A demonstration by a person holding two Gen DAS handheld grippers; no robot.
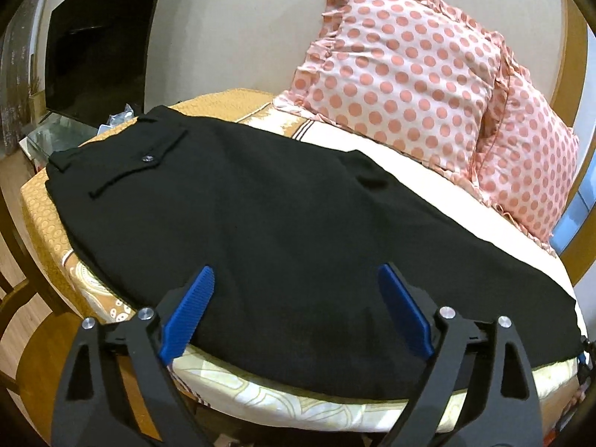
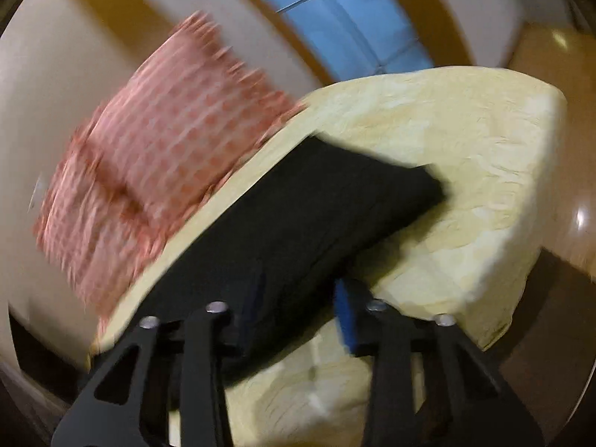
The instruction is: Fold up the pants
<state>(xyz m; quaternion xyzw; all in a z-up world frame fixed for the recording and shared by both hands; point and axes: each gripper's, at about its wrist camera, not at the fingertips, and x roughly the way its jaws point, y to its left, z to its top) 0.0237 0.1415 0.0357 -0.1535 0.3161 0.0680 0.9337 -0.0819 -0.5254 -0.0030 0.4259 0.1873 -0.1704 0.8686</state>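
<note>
The left wrist view looks level across the bed [image 1: 44, 223] from its near edge, close over the black pants [image 1: 279, 231], toward the dotted pillows [image 1: 402, 74]. The right wrist view is tilted and blurred, close above the same pants [image 2: 316, 216], with the pillows [image 2: 160, 156] at its left.

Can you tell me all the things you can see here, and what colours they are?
Black fabric pants: one, black, spread flat across the bed.
Polka-dot ruffled pillows: two, pink with coral dots, leaning against the wall behind the pants.
Patterned bed cover: one, cream and orange-gold, under the pants.
Dark flat screen: one, black, far left by the wall.
Blue-tinted window: one, behind the bed.
Left gripper: black frame, blue fingers spread apart over the near edge of the pants.
Right gripper: black frame, blurred, by the pants' edge.
</note>
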